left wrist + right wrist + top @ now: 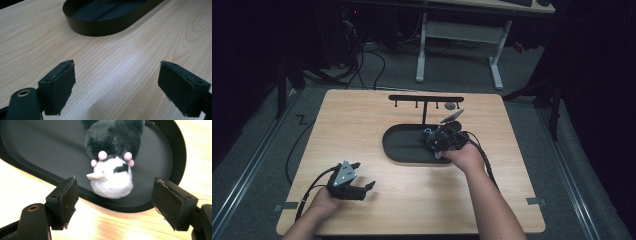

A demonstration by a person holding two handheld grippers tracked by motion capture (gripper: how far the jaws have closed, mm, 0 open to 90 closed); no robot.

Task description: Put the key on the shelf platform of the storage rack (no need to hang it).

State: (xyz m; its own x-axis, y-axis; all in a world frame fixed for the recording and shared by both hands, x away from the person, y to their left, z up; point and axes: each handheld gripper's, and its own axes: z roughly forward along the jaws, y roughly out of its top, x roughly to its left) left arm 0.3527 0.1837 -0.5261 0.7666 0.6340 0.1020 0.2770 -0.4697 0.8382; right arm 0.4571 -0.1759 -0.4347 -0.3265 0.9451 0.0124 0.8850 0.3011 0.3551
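here the right claw (113, 195) is hovering wide open over the plush toy (112, 162) in the black tray (32, 152), ideally straddling its white head, while the left claw (115, 85) is idling open.

Worktop (362, 125): pale wood grain. Oval tray (37, 150): black. Plush toy (112, 157): black top, white bottom, pink beads, black mark. Fingers (63, 200): black.

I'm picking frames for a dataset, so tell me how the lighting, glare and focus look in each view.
High view: dim, the room near black, the table evenly lit, the right gripper murky over the tray. Left gripper view: bright, a pale sheen on the wood, the open left gripper soft-edged. Right gripper view: the plush toy fairly sharp, wood at the corners washed out.
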